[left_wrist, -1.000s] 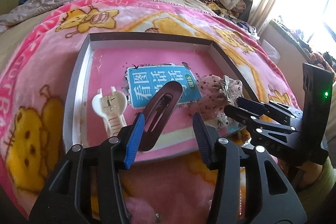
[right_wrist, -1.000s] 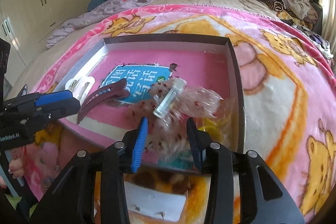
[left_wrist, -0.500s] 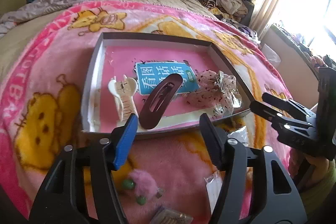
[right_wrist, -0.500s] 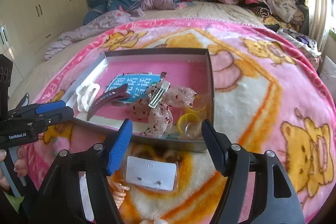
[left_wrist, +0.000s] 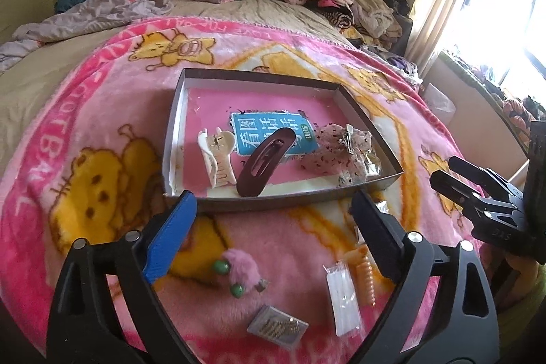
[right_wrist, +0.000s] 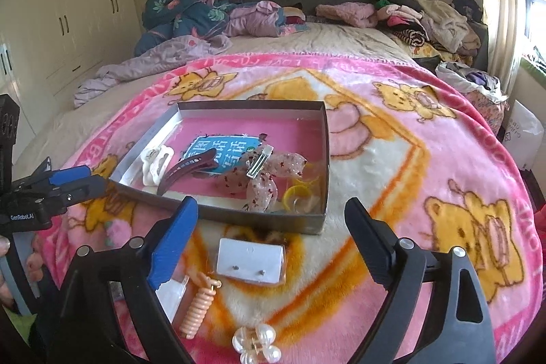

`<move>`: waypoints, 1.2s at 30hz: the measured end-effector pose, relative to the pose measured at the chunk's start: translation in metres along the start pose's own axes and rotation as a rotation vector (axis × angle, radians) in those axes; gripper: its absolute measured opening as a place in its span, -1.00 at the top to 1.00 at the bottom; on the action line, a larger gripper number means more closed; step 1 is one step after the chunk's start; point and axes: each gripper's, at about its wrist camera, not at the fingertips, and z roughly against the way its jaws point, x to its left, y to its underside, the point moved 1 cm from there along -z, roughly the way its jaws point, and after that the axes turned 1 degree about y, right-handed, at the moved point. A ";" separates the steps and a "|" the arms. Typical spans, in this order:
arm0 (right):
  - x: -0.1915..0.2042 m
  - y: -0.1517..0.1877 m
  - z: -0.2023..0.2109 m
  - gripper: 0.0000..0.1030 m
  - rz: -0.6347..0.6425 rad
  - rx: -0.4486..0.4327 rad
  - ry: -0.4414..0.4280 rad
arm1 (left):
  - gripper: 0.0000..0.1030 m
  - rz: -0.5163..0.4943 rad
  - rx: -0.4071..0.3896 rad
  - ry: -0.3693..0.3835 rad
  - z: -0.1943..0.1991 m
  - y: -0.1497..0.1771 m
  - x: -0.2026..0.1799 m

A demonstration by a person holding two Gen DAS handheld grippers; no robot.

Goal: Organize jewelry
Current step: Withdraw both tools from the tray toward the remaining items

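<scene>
Main risk judged: small pieces on plush blanket (right_wrist: pixel 392 159), easy to snag in the pile or push deeper on a low approach. Earring card (right_wrist: pixel 250 265) lying flat just before the near wall of the box (right_wrist: pixel 259 222); flat card likely to slide or tip rather than lift if pinched from above with one pad short. Pearl flower clip (right_wrist: pixel 256 347) and coiled orange hair tie (right_wrist: pixel 198 309) near the right gripper (right_wrist: pixel 269 237), close together with a clear packet (left_wrist: pixel 343 295); two picked at once a real chance. Pink pompom tie (left_wrist: pixel 240 272) and card of small gold pieces (left_wrist: pixel 278 326) near the left gripper (left_wrist: pixel 273 224); the pompom soft, apt to squash and spring free. Already in the box: white claw clip (left_wrist: pixel 216 159), brown snap clip (left_wrist: pixel 264 159), mesh bow clip (left_wrist: pixel 338 152), yellow rings (right_wrist: pixel 300 190); a careless drop could knock the crowded corner. Both grippers held above the blanket short of the box, angled down toward it, jaws spread wide, nothing between the pads.
</scene>
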 end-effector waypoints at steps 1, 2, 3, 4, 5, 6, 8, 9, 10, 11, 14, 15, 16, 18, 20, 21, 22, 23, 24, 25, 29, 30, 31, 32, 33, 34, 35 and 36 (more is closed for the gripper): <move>0.001 0.001 0.002 -0.66 0.003 -0.001 0.002 | -0.63 0.004 0.001 0.001 0.002 0.001 0.001; 0.001 0.002 0.004 -0.66 0.005 -0.002 0.003 | -0.63 0.007 0.000 0.001 0.004 0.003 0.002; 0.002 0.003 0.007 -0.66 0.008 -0.003 0.003 | -0.63 0.009 0.000 -0.001 0.006 0.005 0.002; 0.002 0.004 0.009 -0.66 0.009 -0.004 0.004 | -0.63 0.010 0.000 -0.002 0.008 0.006 0.002; 0.002 0.005 0.011 -0.66 0.011 -0.005 0.005 | -0.63 0.012 0.000 0.000 0.010 0.008 0.003; 0.003 0.007 0.014 -0.66 0.013 -0.005 0.006 | -0.63 0.013 0.002 0.001 0.011 0.010 0.003; 0.004 0.011 0.018 -0.66 0.015 -0.007 0.007 | -0.63 0.013 0.004 0.004 0.014 0.014 0.002; 0.004 0.013 0.020 -0.66 0.016 -0.004 0.007 | -0.63 0.012 0.004 0.004 0.016 0.016 0.001; 0.004 0.015 0.022 -0.66 0.017 -0.003 0.007 | -0.63 0.012 0.004 0.005 0.017 0.018 0.001; 0.004 0.017 0.023 -0.66 0.018 -0.002 0.007 | -0.63 0.011 0.005 0.007 0.019 0.020 0.001; 0.006 0.023 0.028 -0.66 0.024 0.005 0.004 | -0.63 0.009 0.007 0.010 0.023 0.025 -0.001; 0.006 0.025 0.028 -0.66 0.027 0.007 0.002 | -0.63 0.009 0.009 0.010 0.024 0.027 -0.001; 0.007 0.028 0.030 -0.66 0.030 0.009 0.002 | -0.63 0.009 0.009 0.011 0.024 0.029 -0.002; 0.008 0.032 0.032 -0.66 0.034 0.012 -0.001 | -0.63 0.006 0.012 0.013 0.026 0.032 -0.004; 0.009 0.036 0.034 -0.66 0.034 0.016 -0.006 | -0.63 0.001 0.015 0.011 0.028 0.035 -0.006; 0.010 0.038 0.036 -0.66 0.035 0.017 -0.008 | -0.63 0.000 0.017 0.014 0.029 0.037 -0.008; 0.010 0.040 0.037 -0.66 0.036 0.019 -0.009 | -0.63 0.000 0.018 0.018 0.030 0.039 -0.009; 0.010 0.042 0.038 -0.66 0.037 0.020 -0.010 | -0.63 -0.002 0.021 0.021 0.030 0.041 -0.010; 0.010 0.043 0.039 -0.66 0.036 0.021 -0.012 | -0.63 -0.007 0.025 0.022 0.031 0.043 -0.012; 0.010 0.045 0.040 -0.66 0.035 0.023 -0.013 | -0.63 -0.011 0.027 0.022 0.031 0.045 -0.013; 0.007 0.052 0.043 -0.66 0.032 0.028 -0.018 | -0.63 -0.021 0.039 0.028 0.032 0.054 -0.020; 0.006 0.053 0.043 -0.66 0.032 0.029 -0.017 | -0.63 -0.026 0.042 0.027 0.032 0.056 -0.021; 0.006 0.055 0.044 -0.66 0.033 0.030 -0.016 | -0.63 -0.030 0.048 0.029 0.032 0.059 -0.023; 0.005 0.057 0.045 -0.66 0.035 0.031 -0.014 | -0.63 -0.030 0.052 0.031 0.031 0.060 -0.024; 0.004 0.058 0.046 -0.66 0.036 0.033 -0.012 | -0.63 -0.031 0.056 0.033 0.031 0.062 -0.025; 0.003 0.060 0.047 -0.66 0.038 0.034 -0.011 | -0.63 -0.033 0.061 0.036 0.031 0.064 -0.027; 0.002 0.062 0.048 -0.66 0.039 0.036 -0.010 | -0.63 -0.036 0.065 0.038 0.030 0.067 -0.029; 0.000 0.064 0.048 -0.66 0.040 0.038 -0.008 | -0.63 -0.041 0.071 0.041 0.030 0.069 -0.031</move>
